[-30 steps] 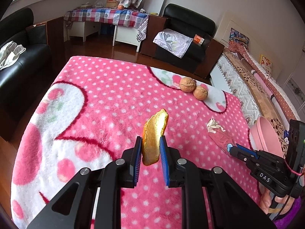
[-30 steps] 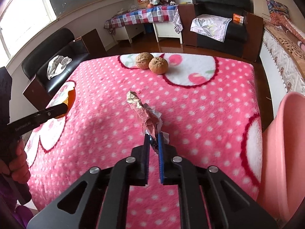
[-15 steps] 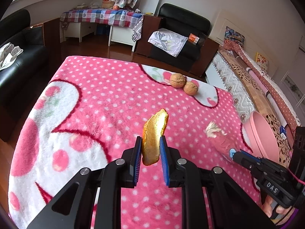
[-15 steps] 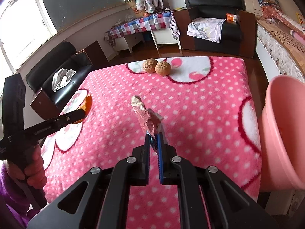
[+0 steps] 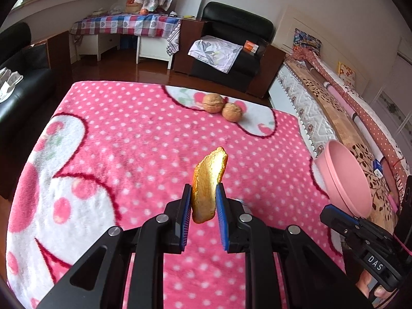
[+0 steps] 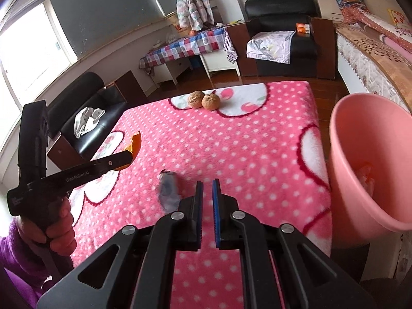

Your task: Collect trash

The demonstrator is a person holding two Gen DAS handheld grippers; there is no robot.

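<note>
The left gripper point(image 5: 204, 200) pinches an orange peel point(image 5: 209, 183) by its lower end, long axis upright, tip pointing up and away over the pink blanket point(image 5: 128, 134), while the right gripper point(image 6: 207, 195) stands slightly parted, empty, with a blurred wrapper point(image 6: 168, 191) just left of its fingers and a pink bin point(image 6: 370, 159) to its right.

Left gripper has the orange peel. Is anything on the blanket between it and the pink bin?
Nothing visible blocks it. The left gripper holds the peel above the blanket; the bin stands off its right edge. The walnuts lie far off. The right gripper hovers near the bin side.
</note>
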